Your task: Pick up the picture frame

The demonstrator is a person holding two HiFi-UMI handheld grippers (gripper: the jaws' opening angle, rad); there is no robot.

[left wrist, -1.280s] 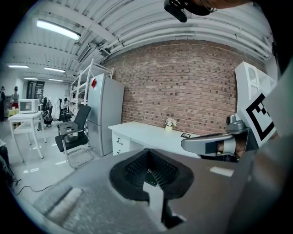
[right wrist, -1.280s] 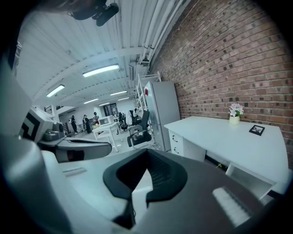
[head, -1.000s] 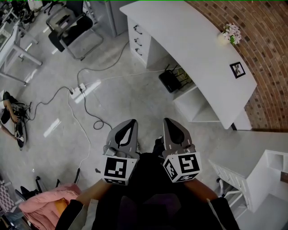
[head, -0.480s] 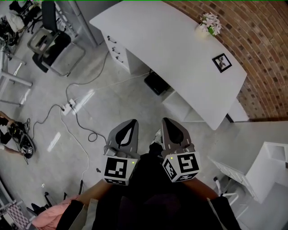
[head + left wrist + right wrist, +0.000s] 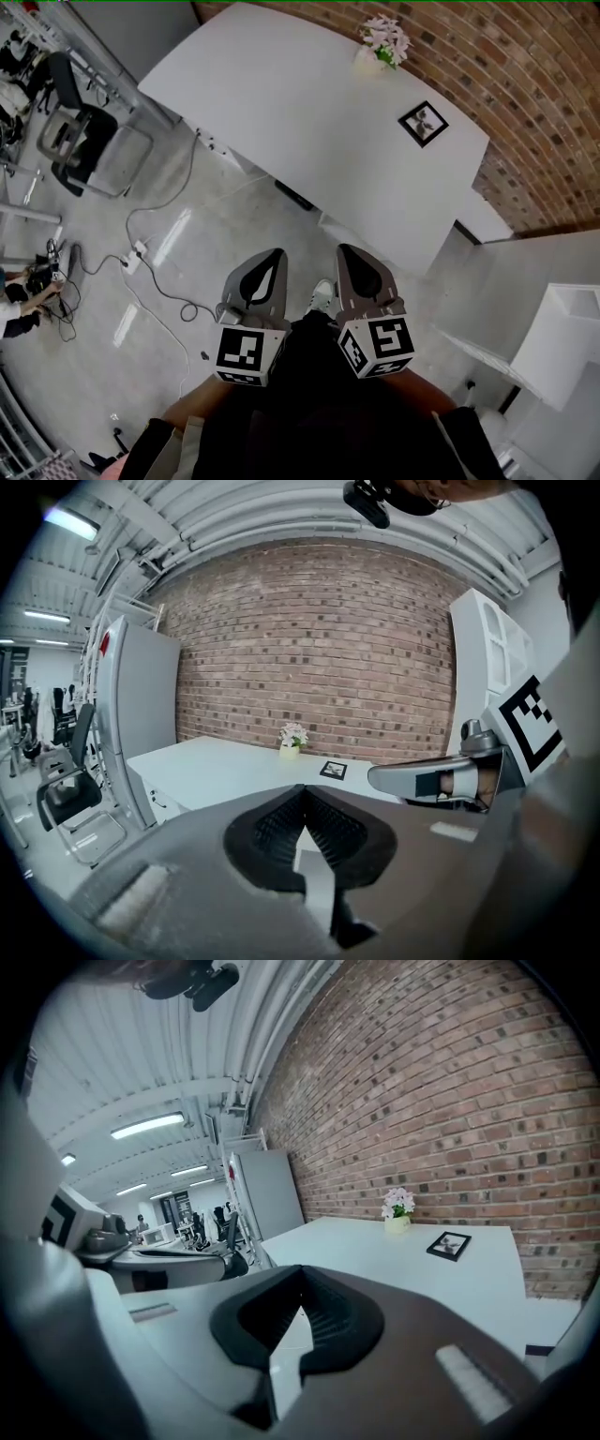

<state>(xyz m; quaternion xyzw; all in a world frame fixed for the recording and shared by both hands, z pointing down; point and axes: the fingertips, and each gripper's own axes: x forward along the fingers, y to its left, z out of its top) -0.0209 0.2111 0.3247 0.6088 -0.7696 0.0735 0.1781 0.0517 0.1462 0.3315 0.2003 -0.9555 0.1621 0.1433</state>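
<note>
A small black picture frame [image 5: 423, 123] lies flat on the white table [image 5: 309, 122], near the brick wall; it also shows as the frame [image 5: 334, 770] in the left gripper view and the frame [image 5: 449, 1245] in the right one. My left gripper [image 5: 269, 265] and right gripper [image 5: 352, 262] are held side by side over the floor, short of the table. Both are shut with nothing between the jaws. In the gripper views the left gripper [image 5: 302, 803] and right gripper [image 5: 300, 1281] point toward the table.
A vase of pale flowers [image 5: 383, 39] stands on the table beyond the frame. A brick wall [image 5: 525, 103] runs behind. Office chairs [image 5: 89, 141] and cables [image 5: 159, 272] lie at the left on the floor. A white cabinet [image 5: 562, 337] stands at the right.
The table with the picture frame has come closer and shifted left in the head view. Both grippers stay shut and keep their place in the picture.
</note>
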